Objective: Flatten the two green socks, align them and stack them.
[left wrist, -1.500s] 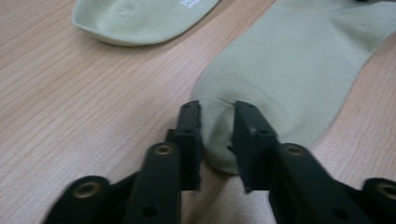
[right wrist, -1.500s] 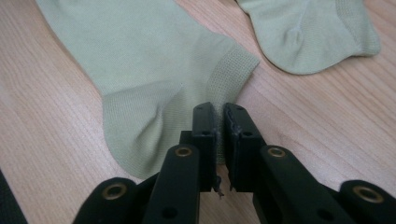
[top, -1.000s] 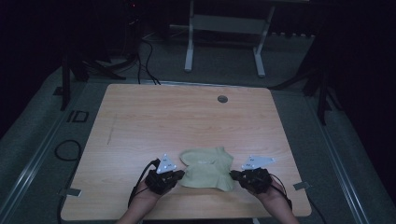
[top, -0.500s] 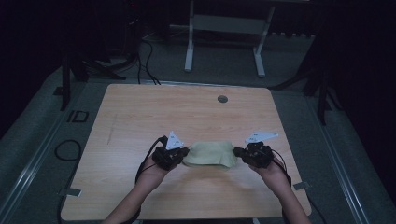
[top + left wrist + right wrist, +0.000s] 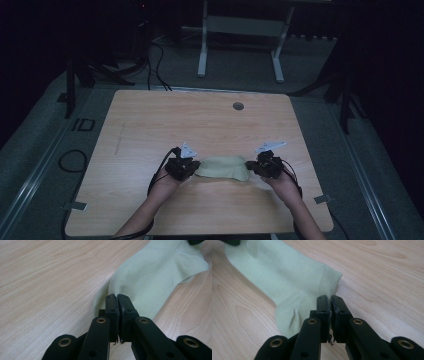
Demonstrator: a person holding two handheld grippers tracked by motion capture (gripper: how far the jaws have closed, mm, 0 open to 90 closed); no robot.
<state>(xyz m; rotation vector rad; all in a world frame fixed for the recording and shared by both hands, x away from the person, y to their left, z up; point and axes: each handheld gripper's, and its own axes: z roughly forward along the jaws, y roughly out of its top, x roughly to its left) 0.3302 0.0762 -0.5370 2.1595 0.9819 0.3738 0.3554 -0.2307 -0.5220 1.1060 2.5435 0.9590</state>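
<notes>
Both claws are clenching the pale green sock (image 5: 222,167), the left gripper (image 5: 192,170) and right gripper (image 5: 251,167) stretching it across the near middle of the table (image 5: 150,120), so folding apparently lies ahead.

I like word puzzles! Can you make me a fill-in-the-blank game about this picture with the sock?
1. The pale green sock lies on a table made of ____.
2. The left gripper has its jaws ____ on one end of the sock.
3. The sock stretches between the left gripper and the ____ gripper.
4. The number of socks on the table is ____.

Missing words: wood; shut; right; one
</notes>
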